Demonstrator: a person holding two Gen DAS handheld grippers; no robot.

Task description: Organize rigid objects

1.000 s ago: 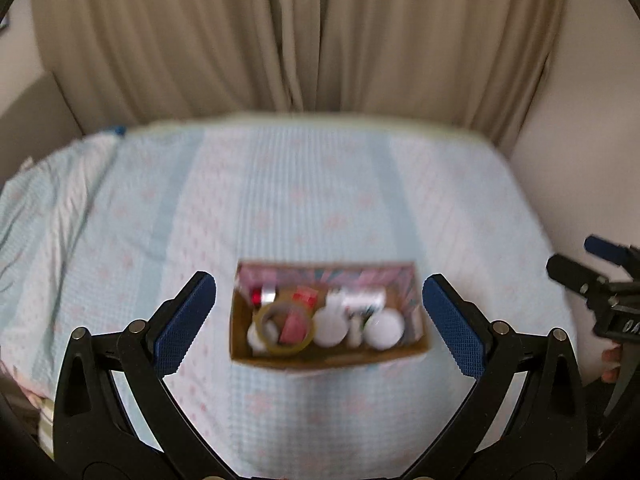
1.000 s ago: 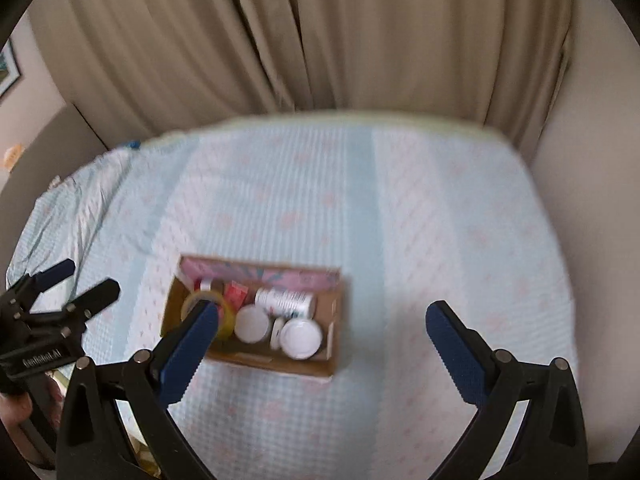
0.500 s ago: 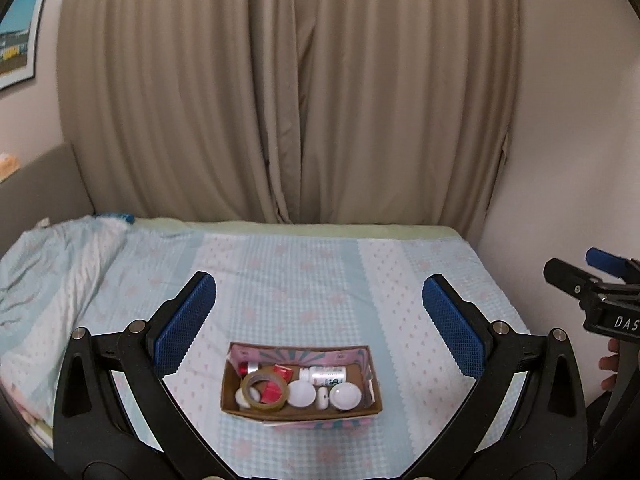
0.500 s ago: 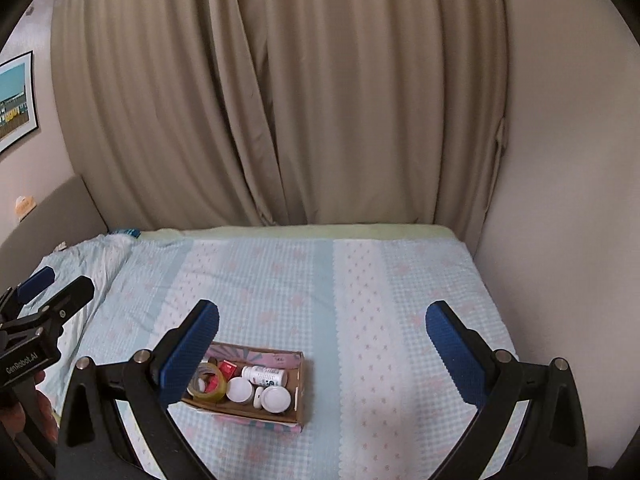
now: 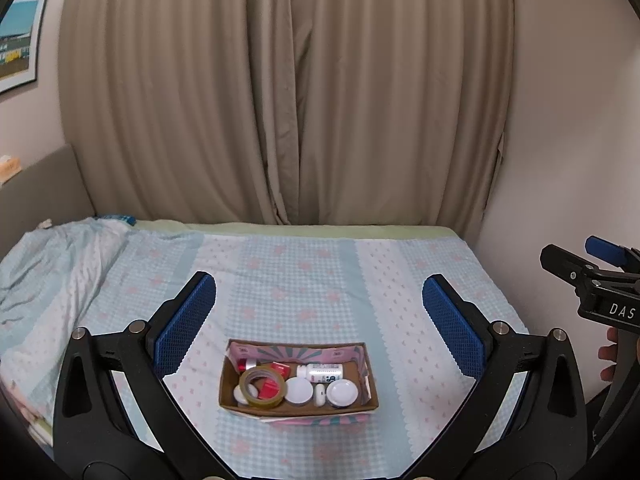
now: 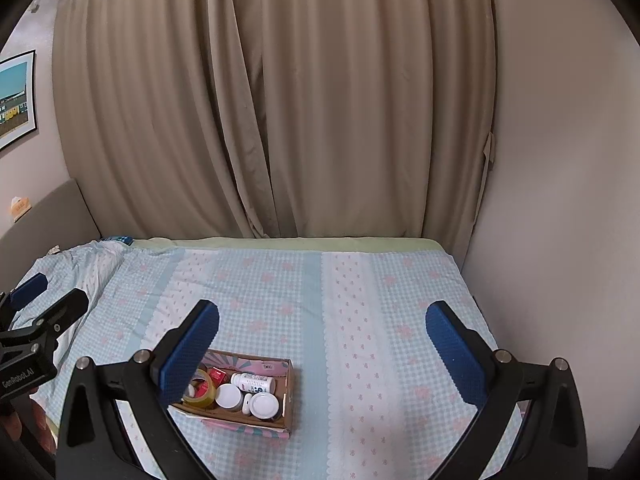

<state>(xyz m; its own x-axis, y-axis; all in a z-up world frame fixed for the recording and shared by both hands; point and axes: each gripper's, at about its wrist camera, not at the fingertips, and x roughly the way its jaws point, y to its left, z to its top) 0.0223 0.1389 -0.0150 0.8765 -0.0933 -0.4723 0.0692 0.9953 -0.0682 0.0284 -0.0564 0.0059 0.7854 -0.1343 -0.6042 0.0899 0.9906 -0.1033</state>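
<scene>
Several small rigid items sit packed inside one shallow cardboard box, which rests on the bed near its front edge, roughly central in the left wrist view and lower left in the right wrist view. A tape roll lies flat at the left end of the box, ringing a red piece; two round white lids lie flat in the front row, and a white bottle lies on its side along the back wall. Lying flat and wedged side by side, the items look unlikely to roll on the soft bedding, so my reading is that the box is the collecting place and the sorting is largely done, as no loose item shows on the bedding in view.

Both tools hang above and short of the box, touching nothing. The left gripper has its blue-padded fingers spread wide and empty, framing the box between them. The right gripper is likewise spread wide with nothing between the pads, its left finger overlapping the box's left end only in the line of sight.

The bed wears a pale blue checked sheet with pink flower motifs, rumpled toward the left. Behind hang beige curtains; a plain wall closes the right side, a grey headboard the left, and a framed picture hangs above it.
</scene>
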